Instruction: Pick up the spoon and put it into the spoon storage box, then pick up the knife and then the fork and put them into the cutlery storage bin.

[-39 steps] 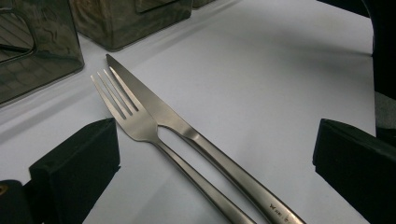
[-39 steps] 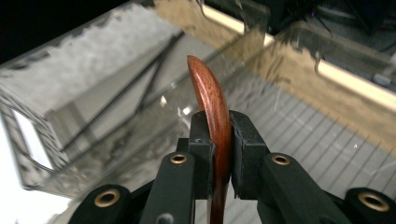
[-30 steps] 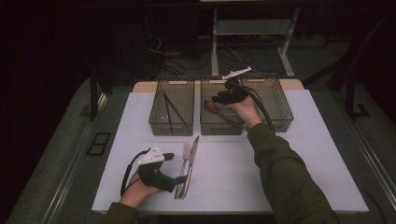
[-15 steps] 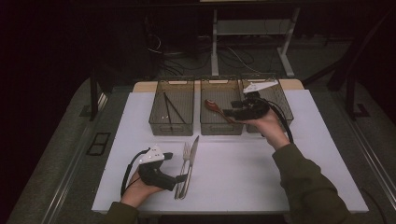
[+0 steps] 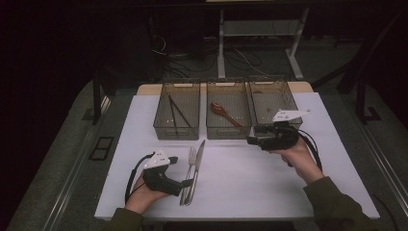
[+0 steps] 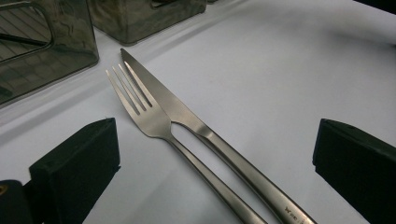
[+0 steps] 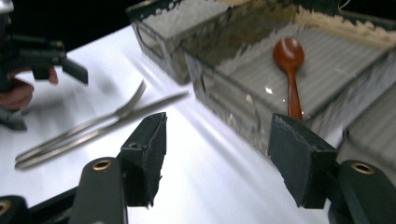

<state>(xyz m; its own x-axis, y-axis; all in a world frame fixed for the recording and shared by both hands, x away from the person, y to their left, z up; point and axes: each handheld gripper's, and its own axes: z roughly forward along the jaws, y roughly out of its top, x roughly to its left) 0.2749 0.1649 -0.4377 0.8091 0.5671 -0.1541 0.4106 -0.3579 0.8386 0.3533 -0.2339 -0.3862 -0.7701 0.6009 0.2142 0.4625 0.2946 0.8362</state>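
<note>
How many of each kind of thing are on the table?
Clear bins: 3
Forks: 1
Knives: 1
Red spoons: 1
Black chopsticks: 1 pair, in the left bin
Total: 7

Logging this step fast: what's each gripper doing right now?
Left gripper: open, jaws either side of the fork and knife, gripping neither.
Right gripper: open and empty, jaws just been opening.
</note>
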